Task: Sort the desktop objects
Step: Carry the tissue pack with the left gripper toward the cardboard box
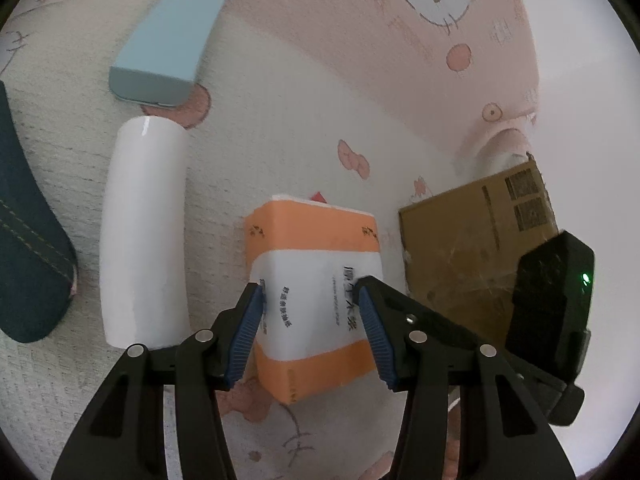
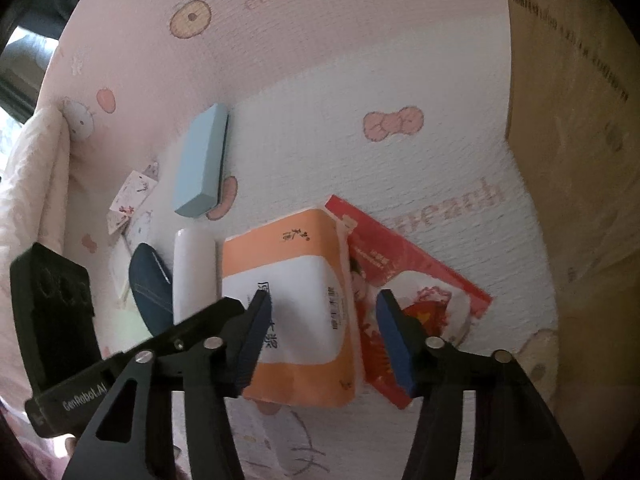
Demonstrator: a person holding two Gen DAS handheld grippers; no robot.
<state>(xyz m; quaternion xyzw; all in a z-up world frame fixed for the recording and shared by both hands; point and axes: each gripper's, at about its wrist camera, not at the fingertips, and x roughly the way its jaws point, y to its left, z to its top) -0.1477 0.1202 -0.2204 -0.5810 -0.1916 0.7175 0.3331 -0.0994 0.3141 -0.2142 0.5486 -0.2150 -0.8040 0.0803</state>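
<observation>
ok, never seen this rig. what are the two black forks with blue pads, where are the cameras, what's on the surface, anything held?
No robot arm here: a person holds a pair of tongs in each hand, each with a fisheye camera looking along its fingers. The left view shows the left tongs, open, straddling an orange-and-white tissue pack. The right view shows the right tongs, also open, over the same pack. Nothing is held. On the cartoon-print cloth lie a white cylinder, a light blue case, a dark denim item, a red booklet partly under the pack, and a cardboard box.
</observation>
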